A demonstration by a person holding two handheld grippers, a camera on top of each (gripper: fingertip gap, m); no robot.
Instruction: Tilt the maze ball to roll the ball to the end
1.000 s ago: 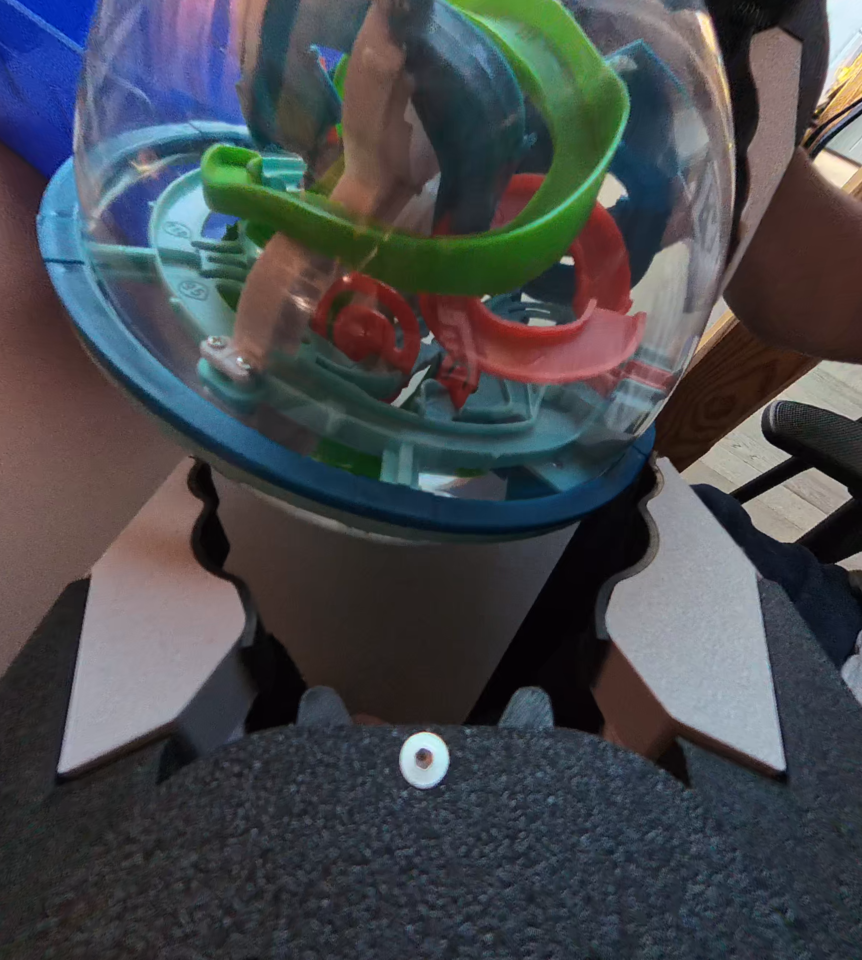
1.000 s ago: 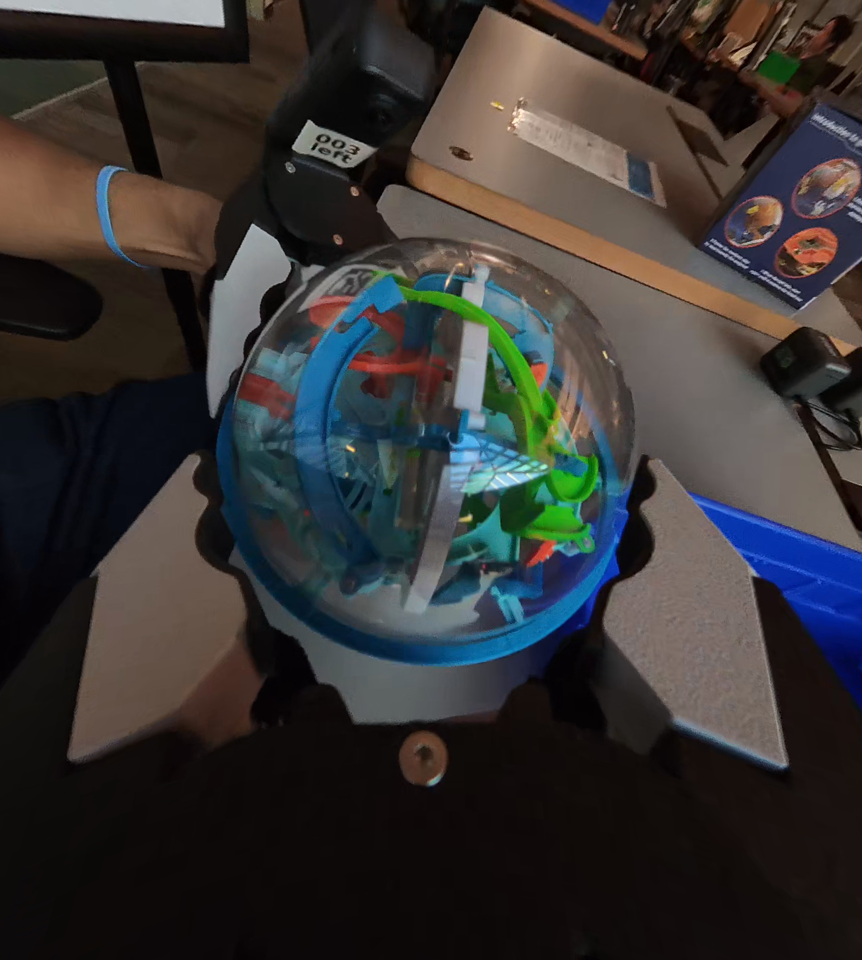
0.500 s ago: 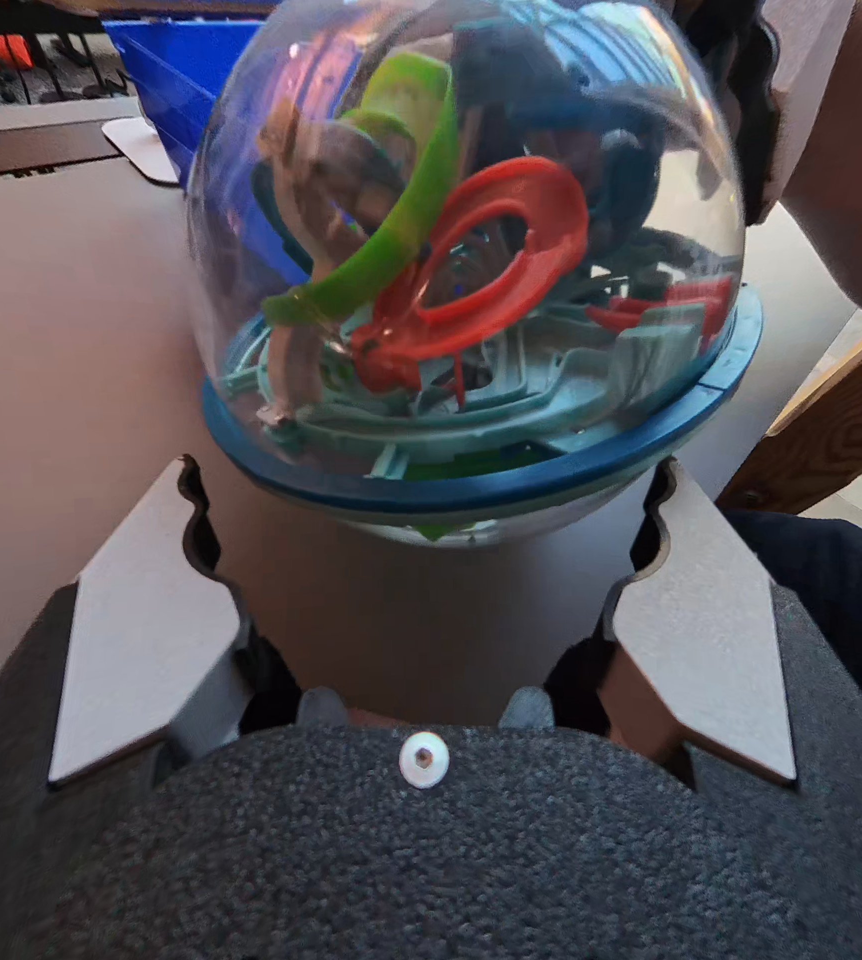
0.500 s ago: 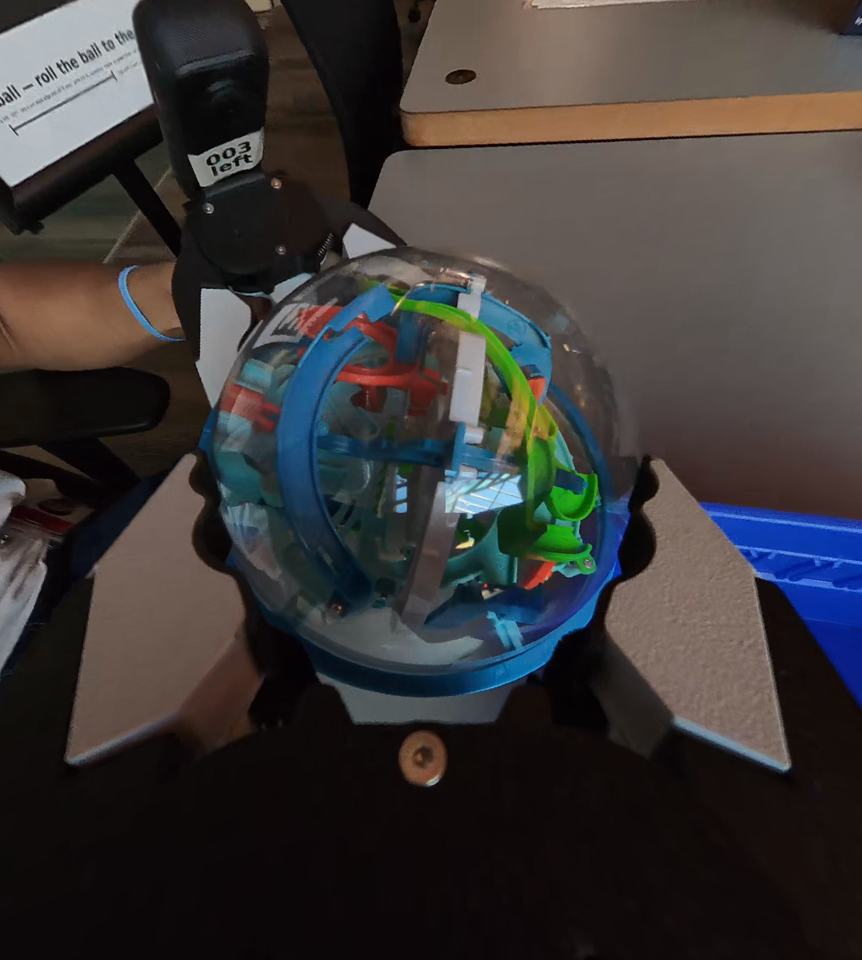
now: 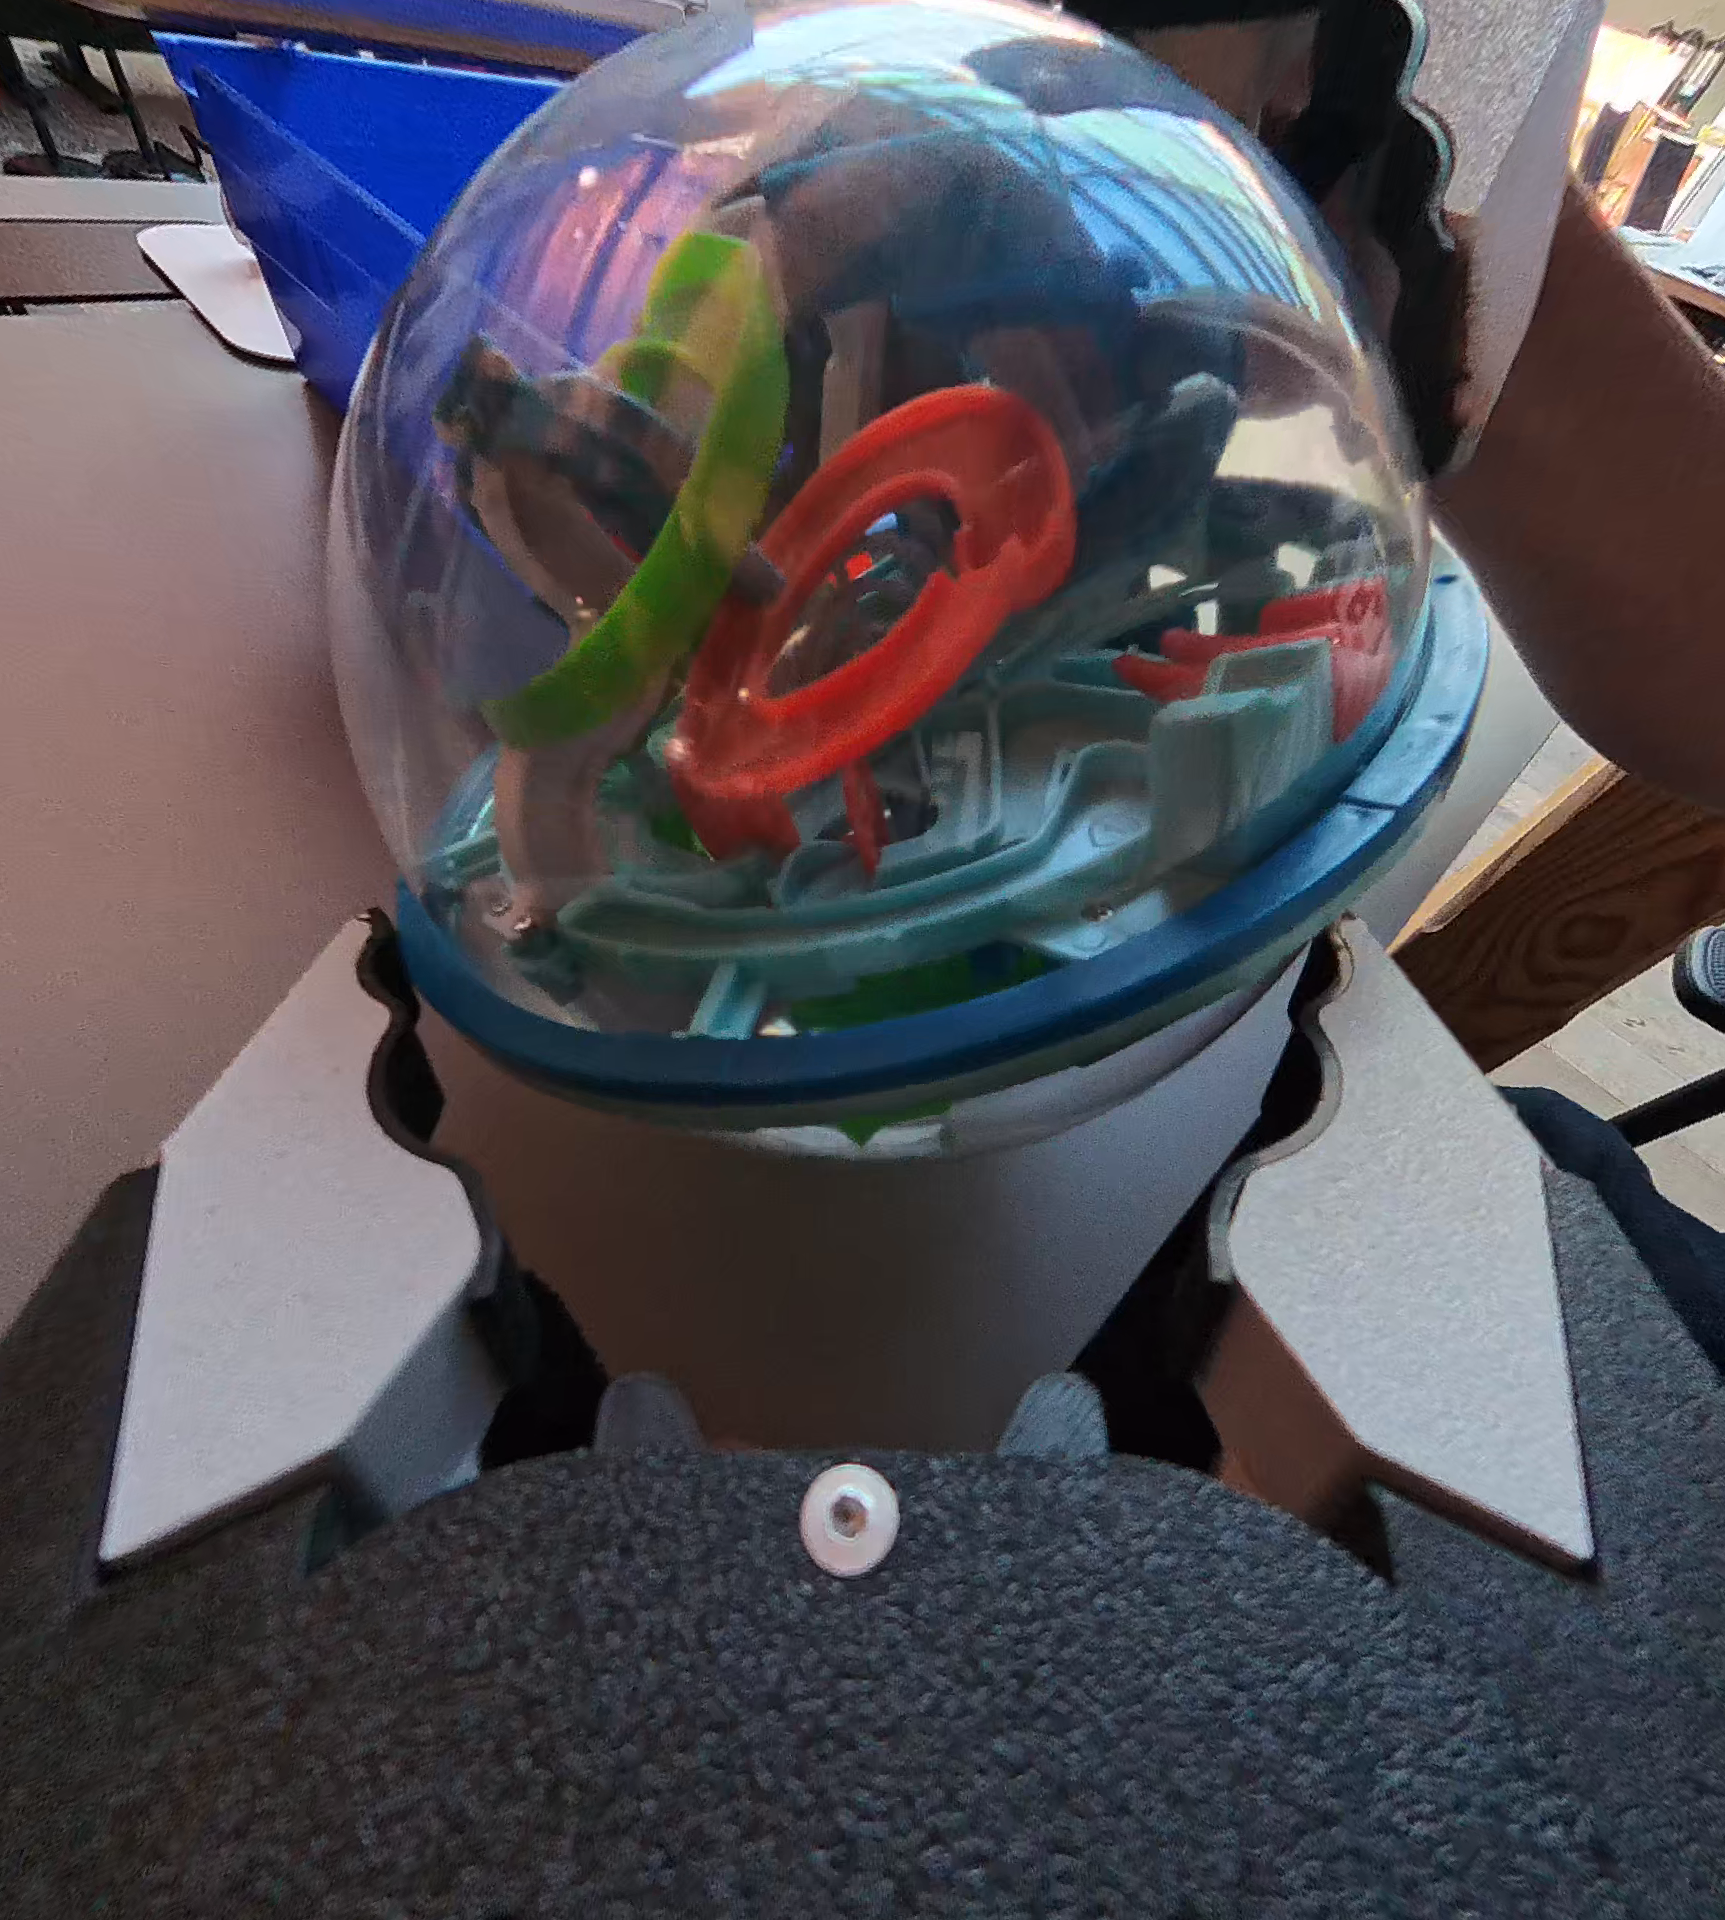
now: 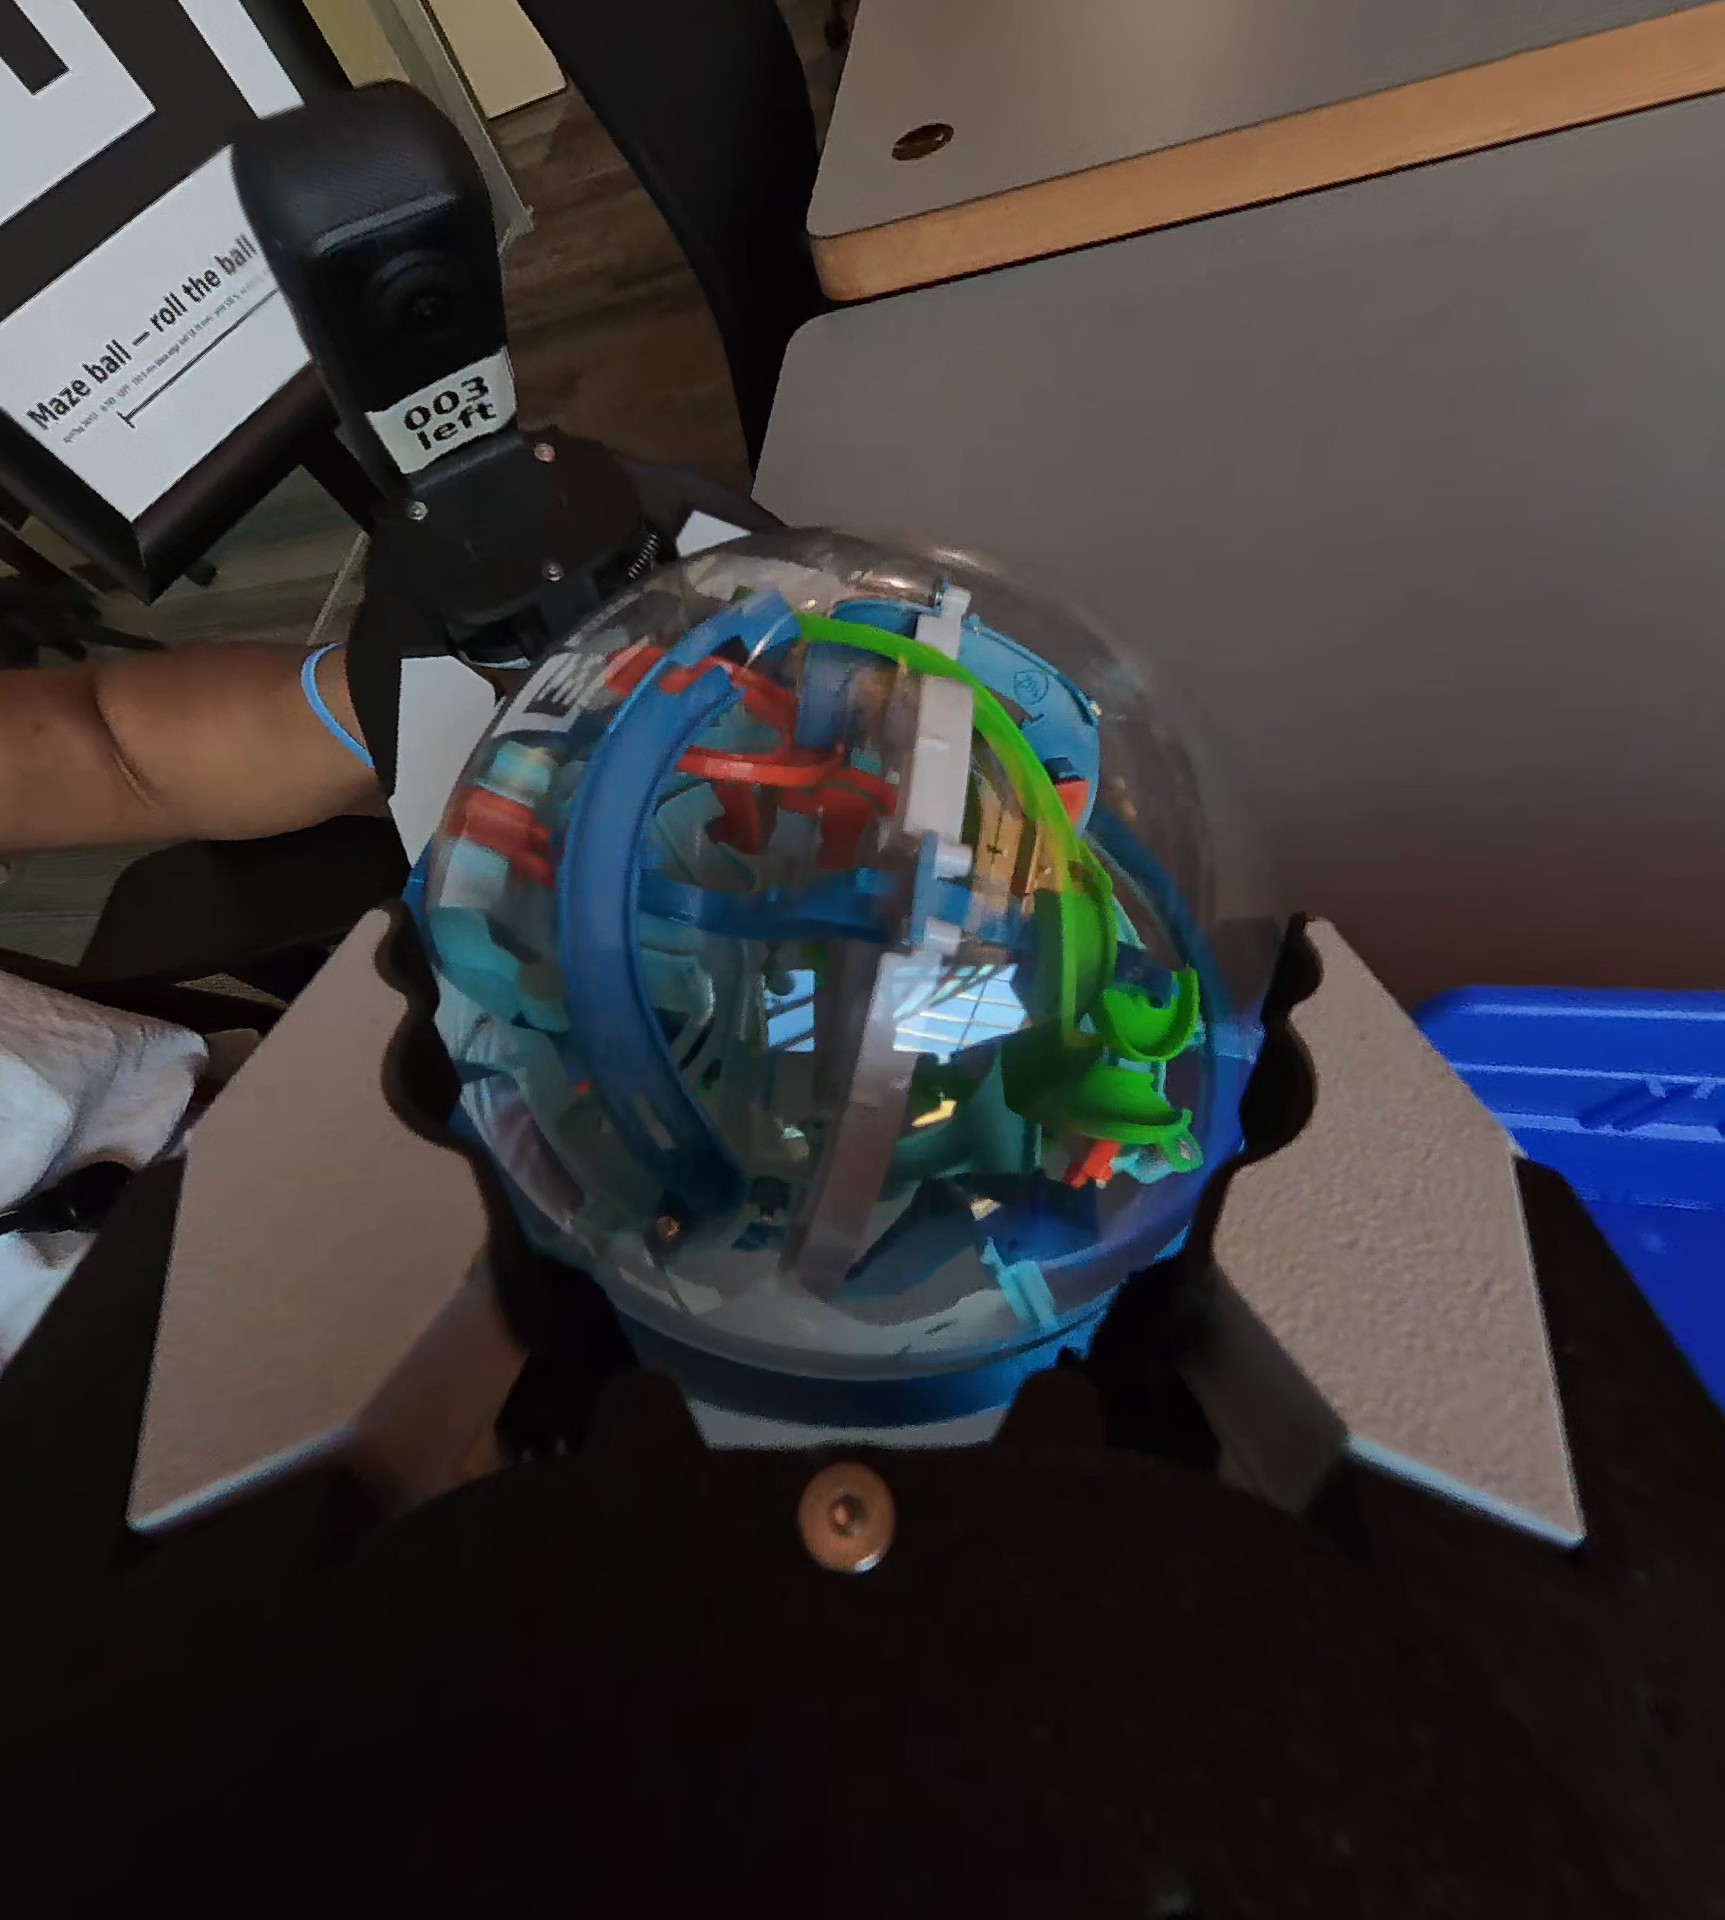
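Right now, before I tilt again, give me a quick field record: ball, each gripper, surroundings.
object: maze ball, clear sphere with blue equator ring and coloured tracks inside
left gripper: fingers spread wide on either side of the ring
right gripper: fingers wide apart, hugging both sides of the sphere
support: ball carried between the two grippers
small inner ball: cannot tell
nearby: grey table, blue bin

Left gripper [image 5: 858, 935] and right gripper [image 6: 847, 935] face each other, jaws spread wide around the maze ball [image 6: 816, 987], each clamping its opposite sides; bare forearms [image 6: 110, 748] behind.
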